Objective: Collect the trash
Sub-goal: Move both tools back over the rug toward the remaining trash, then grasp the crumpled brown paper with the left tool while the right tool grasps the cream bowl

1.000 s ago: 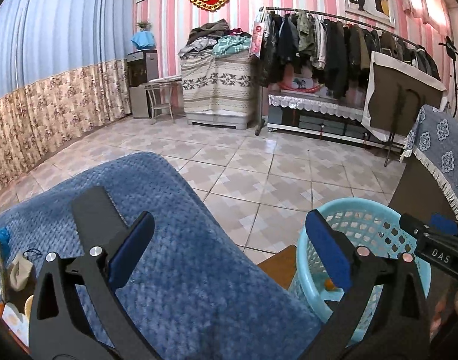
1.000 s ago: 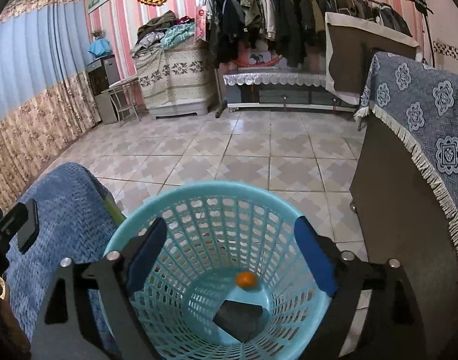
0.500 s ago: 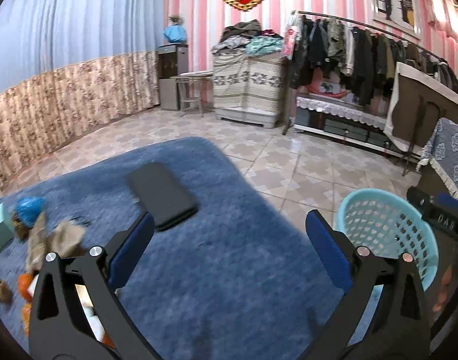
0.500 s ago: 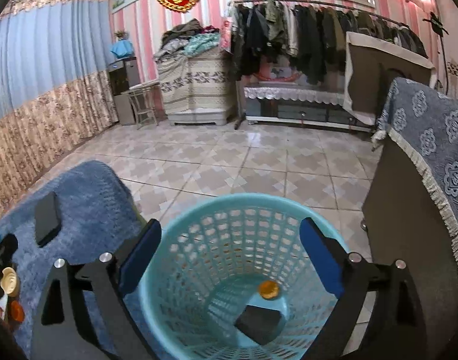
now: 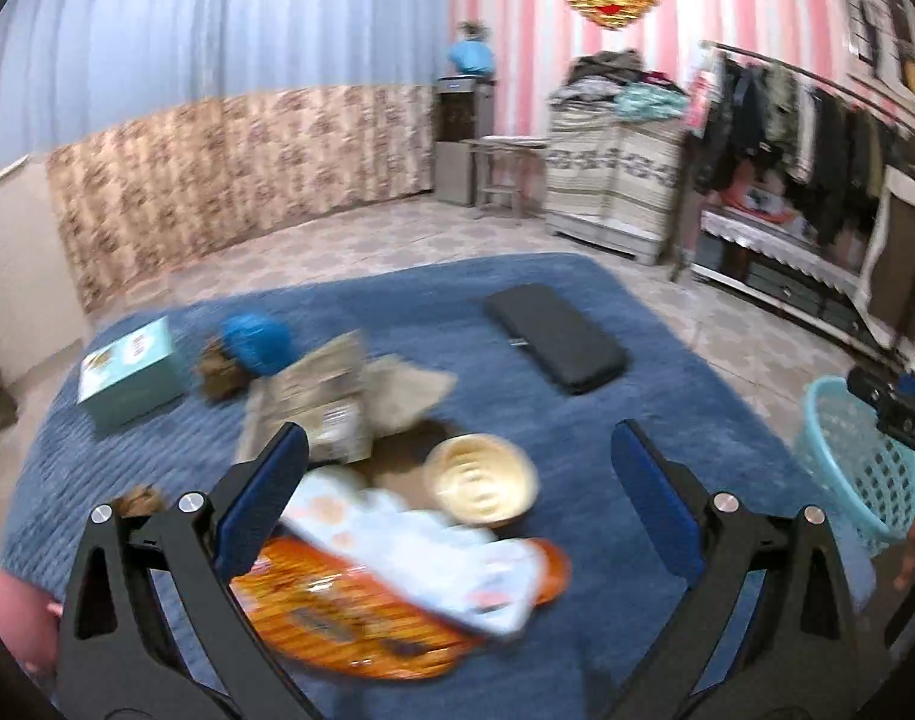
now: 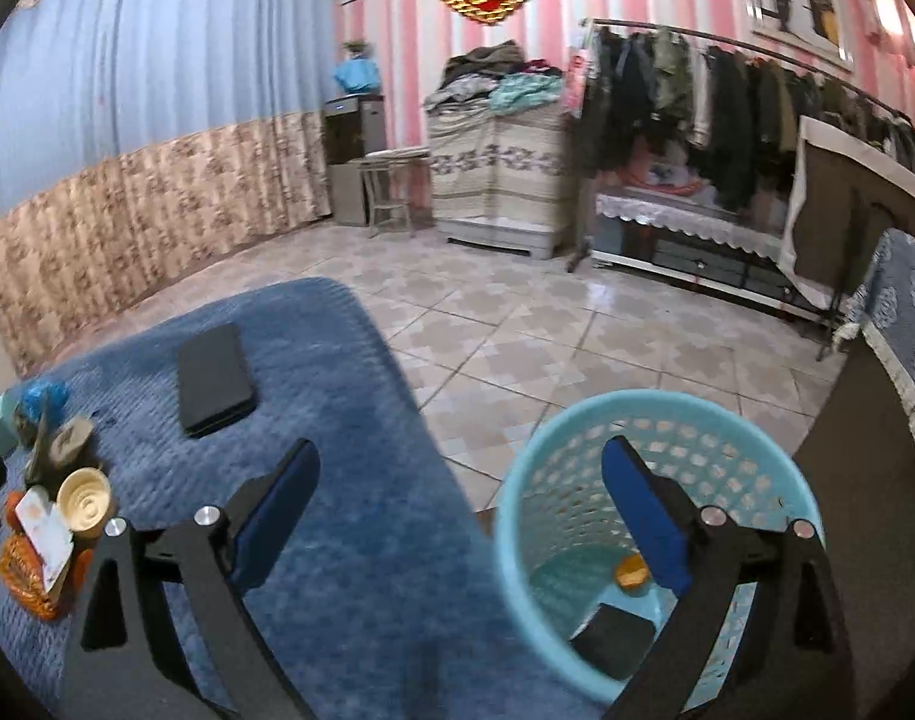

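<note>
Below the left claw (image 5: 457, 492), jaws wide and empty, the orange wrapper (image 5: 349, 618) lies closest, long axis crosswise; right claw (image 6: 460, 516), also open and empty, is parked over the basket (image 6: 517, 516).

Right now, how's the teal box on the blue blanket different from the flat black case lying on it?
The teal box is pale, blocky and tall, with printed pictures on top; the black case is dark, plain and thin. The teal box sits at the blanket's far left next to the trash pile; the black case lies alone toward the right. Both are rectangular and rest flat on the blanket, untouched.
</note>
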Tool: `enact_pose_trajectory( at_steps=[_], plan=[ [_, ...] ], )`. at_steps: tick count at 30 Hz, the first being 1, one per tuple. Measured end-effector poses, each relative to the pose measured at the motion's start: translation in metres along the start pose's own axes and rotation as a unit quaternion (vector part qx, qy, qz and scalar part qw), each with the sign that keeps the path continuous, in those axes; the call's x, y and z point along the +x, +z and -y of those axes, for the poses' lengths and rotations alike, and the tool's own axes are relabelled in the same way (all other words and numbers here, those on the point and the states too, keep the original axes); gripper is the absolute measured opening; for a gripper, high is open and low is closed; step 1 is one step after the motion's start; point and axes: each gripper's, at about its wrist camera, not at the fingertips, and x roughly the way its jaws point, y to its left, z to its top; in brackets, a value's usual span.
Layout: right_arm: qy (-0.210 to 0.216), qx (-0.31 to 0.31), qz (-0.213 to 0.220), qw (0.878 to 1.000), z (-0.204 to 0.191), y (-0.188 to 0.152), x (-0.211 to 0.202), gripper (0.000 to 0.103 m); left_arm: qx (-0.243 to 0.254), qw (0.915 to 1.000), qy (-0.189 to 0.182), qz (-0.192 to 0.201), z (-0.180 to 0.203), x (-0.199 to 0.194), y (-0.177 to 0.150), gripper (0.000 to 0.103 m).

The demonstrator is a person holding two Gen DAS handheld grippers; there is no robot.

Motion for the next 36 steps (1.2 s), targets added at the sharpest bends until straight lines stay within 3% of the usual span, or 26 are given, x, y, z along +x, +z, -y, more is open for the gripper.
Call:
enact_pose_trajectory(
  at_steps=[12, 20, 31, 36],
  plan=[
    [0.073, -0.104, 0.002, 0.992, -0.104, -0.016, -0.002, 0.097, -0.043, 0.9945, 0.094, -0.016, -0.117, 0.006, -0.026, 0.097],
    [0.1, -0.062, -0.034, 0.992, -0.127, -0.022, 0.009, 0.097, -0.063, 0.9887, 0.129, -0.041, -0.16, 0.014, -0.053, 0.097],
    [0.134, -0.047, -0.074, 0.987, -0.156, -0.036, 0.028, 0.097, -0.084, 0.9869, 0.107, -0.086, -0.189, 0.047, -0.059, 0.095],
    [0.172, -0.038, -0.1, 0.979, -0.167, -0.041, 0.034, 0.097, -0.091, 0.9856, 0.088, -0.111, -0.191, 0.062, -0.061, 0.071]
  ],
)
